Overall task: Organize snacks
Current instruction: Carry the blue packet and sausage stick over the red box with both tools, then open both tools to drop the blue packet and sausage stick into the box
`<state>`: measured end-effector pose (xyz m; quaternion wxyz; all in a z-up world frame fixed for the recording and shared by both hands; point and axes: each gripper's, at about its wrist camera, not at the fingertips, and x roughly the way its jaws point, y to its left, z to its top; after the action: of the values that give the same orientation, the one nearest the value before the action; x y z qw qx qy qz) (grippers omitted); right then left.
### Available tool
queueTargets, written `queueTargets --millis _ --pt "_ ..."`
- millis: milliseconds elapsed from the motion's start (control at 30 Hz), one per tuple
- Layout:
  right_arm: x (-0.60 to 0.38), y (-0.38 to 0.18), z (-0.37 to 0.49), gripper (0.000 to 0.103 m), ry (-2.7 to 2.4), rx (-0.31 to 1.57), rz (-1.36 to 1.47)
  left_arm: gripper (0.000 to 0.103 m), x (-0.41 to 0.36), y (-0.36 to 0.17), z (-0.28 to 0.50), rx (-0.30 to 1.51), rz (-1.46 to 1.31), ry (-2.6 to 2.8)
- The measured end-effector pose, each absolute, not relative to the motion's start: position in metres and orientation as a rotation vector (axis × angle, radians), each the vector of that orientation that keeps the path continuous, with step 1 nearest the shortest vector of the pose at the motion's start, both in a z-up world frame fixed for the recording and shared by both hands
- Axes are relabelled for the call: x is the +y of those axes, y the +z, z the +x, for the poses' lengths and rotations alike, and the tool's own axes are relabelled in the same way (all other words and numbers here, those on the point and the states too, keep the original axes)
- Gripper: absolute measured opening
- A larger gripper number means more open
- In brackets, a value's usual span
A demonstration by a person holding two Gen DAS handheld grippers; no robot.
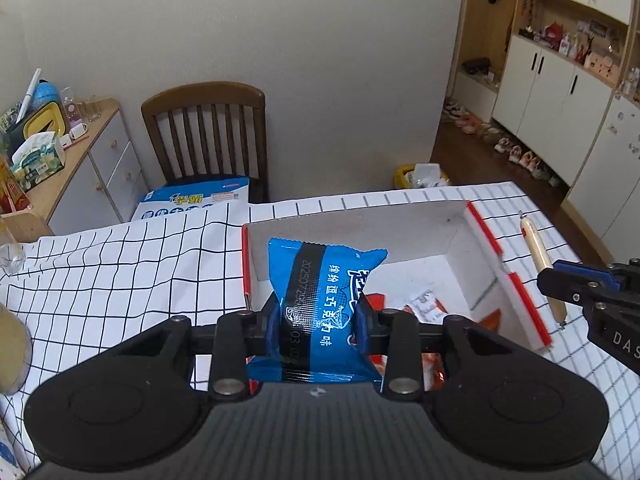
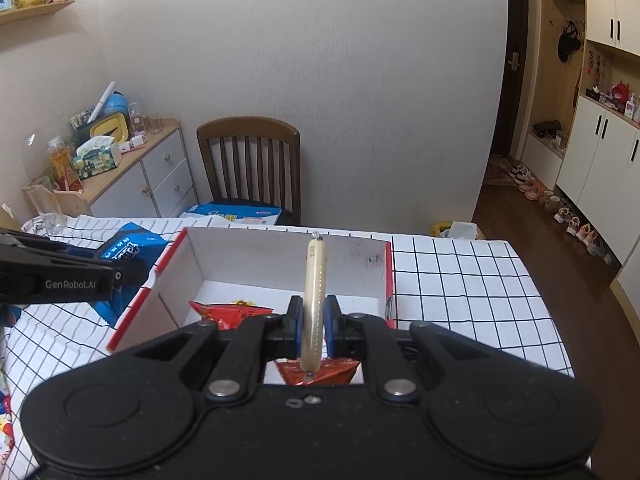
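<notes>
Grid-patterned cloth covers the desk point(image 1: 120, 264), and on it sits an open white box with red edges point(image 1: 486, 236), the landmark for everything else. Behind the box stands a wooden chair point(image 1: 208, 132) against a plain wall.

Above the box's near-left part, the left claw point(image 1: 318, 320) pinches a blue snack packet point(image 1: 320, 280) at its waist, so the bag puckers inward and its top stands upright over the opening. Held this way, it looks ready to be lowered straight in.

Over the box's near edge, the right claw point(image 2: 312, 320) is pressed together on a pale sausage stick point(image 2: 315, 292), gripped low on its length so most of it points up and away toward the far wall of the box.

Inside the box, on its floor, 1 red packet point(image 2: 232, 314) already lies flat, with other red wrapping beside it. Both held snacks probably belong in there next.
</notes>
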<state>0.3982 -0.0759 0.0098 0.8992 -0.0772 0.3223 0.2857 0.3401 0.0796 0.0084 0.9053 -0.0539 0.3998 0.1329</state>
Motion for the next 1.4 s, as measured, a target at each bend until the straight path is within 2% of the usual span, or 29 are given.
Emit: queueTargets --millis 667,1400 --pt "-0.041 -0.049 0.466 0.009 0.582 0.816 -0.191 0.035 0.098 -0.036 0.423 0.925 -0.056 0.303" --pt "-0.022 -0.088 0.479 0.009 0.616 0.944 -0.232 0.035 0.101 -0.086 0.456 1.040 -0.032 0.297"
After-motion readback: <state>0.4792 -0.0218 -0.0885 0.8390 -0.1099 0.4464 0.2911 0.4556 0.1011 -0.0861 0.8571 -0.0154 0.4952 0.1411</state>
